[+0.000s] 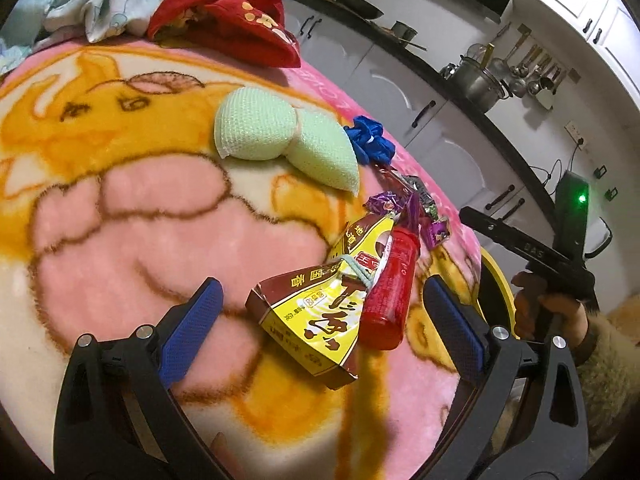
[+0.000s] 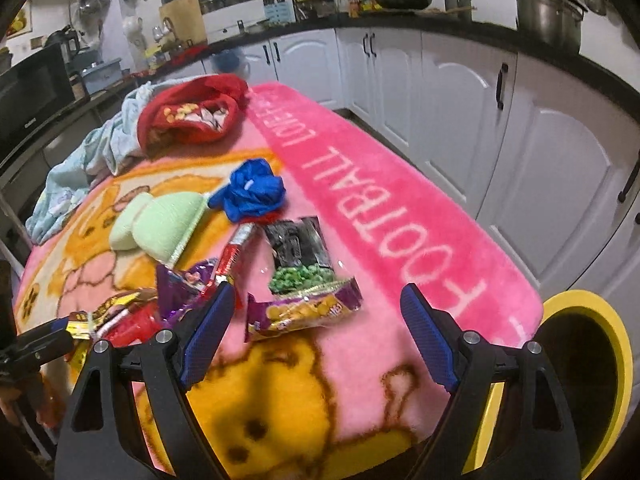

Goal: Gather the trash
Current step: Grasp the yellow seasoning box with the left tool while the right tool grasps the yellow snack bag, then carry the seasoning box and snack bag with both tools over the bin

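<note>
Trash lies on a pink and yellow cartoon blanket (image 1: 120, 208). My left gripper (image 1: 324, 322) is open and hangs low over a yellow-brown snack bag (image 1: 316, 320) and a red plastic bottle (image 1: 390, 296), both lying between its blue pads without touching them. Purple wrappers (image 1: 400, 204) lie just beyond. My right gripper (image 2: 320, 332) is open too, right behind a purple-gold snack packet (image 2: 304, 312). A clear packet of green peas (image 2: 300, 264) and a red-silver wrapper (image 2: 236, 252) lie further ahead. The yellow-rimmed bin (image 2: 592, 360) stands off the blanket's right corner.
Two green sponges (image 1: 280, 136), a crumpled blue glove (image 2: 252, 192), a red garment (image 2: 192, 116) and pale blue cloth (image 2: 80, 176) lie further back on the blanket. White kitchen cabinets (image 2: 480, 100) run along the right. A hand (image 1: 552, 312) holds the right gripper beside the bin.
</note>
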{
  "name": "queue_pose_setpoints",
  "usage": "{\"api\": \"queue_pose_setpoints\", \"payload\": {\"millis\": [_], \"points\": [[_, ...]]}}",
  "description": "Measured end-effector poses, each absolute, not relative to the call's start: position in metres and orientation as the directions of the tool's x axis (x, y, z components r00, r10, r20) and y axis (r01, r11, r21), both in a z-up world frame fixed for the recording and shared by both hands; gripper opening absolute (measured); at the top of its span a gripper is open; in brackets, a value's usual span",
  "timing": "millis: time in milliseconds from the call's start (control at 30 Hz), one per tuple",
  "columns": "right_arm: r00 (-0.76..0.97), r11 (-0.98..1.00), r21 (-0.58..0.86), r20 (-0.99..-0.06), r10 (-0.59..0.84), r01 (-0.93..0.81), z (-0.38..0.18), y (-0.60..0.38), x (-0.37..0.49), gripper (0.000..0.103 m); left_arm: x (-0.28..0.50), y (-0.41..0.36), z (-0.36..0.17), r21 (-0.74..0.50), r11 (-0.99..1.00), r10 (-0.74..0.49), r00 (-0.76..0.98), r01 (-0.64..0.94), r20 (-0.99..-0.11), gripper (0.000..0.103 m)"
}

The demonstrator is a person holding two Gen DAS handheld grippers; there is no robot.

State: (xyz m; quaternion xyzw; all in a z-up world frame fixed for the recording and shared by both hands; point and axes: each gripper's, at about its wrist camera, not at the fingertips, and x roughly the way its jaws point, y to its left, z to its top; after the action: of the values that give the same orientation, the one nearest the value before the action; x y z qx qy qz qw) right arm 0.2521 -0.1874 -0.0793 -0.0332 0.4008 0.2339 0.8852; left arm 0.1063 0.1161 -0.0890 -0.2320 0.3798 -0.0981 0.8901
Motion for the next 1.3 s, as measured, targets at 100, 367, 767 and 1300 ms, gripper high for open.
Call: {"api": "queue_pose_setpoints", "payload": {"millis": [100,367,767,1300], "points": [[0.545,0.889,0.153,-0.741,0.392,-0.431,-0.087,-0.187,0.260,0.077,0.107,0.114,-0.090,-0.480,0.877,-0.344,0.689,-0.008,-0.638,0.091],[0.486,0.870,0.205,-0.761,0.430,-0.448,-0.104,-0.182,0.266,0.064,0.107,0.112,-0.089,-0.438,0.898,-0.300,0.684,-0.033,-0.665,0.068],[0.466,0.847,0.207,-0.759,0.456,-0.490,-0.104,-0.181,0.259,0.038,0.103,0.115,-0.089,-0.426,0.905,-0.305,0.678,-0.013,-0.668,0.046],[0.469,0.831,0.157,-0.763,0.445,-0.535,-0.090,-0.182,0.232,0.033,0.093,0.128,-0.069,-0.408,0.912,-0.257,0.728,-0.035,-0.636,0.046]]}}
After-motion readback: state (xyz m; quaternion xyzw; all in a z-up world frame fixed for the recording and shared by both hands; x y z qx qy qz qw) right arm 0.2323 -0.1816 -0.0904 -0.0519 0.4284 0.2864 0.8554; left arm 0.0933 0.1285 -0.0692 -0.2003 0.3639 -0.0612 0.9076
